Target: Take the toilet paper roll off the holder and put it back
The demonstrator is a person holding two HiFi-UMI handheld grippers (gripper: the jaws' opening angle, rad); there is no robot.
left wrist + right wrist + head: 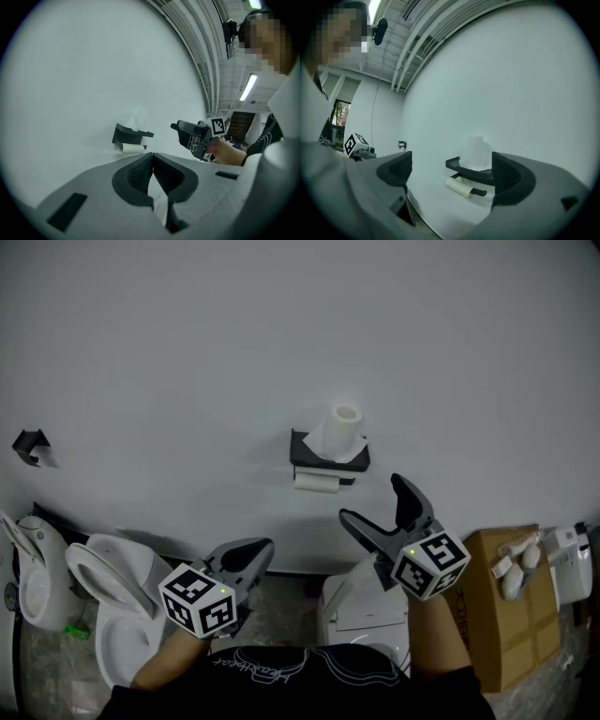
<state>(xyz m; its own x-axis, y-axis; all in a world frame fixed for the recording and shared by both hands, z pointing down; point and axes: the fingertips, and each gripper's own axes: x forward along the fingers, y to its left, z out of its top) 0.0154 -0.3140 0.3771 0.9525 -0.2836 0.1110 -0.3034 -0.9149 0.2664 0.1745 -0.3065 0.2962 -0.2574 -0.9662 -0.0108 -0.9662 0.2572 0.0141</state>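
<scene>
Overhead, we see the toilet paper roll [316, 482] hanging under the holder [328, 457], at eleven o'clock from the right gripper [373, 501]. In its own view, the left gripper [153, 164] has jaws pressed together, empty. The right gripper view shows jaws wide apart, empty, framing the holder. We judge removal unstarted (or wholly finished).

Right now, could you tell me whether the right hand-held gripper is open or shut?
Open: the right hand-held gripper has its jaws wide apart, nothing between them; the wall holder shows beyond.
</scene>
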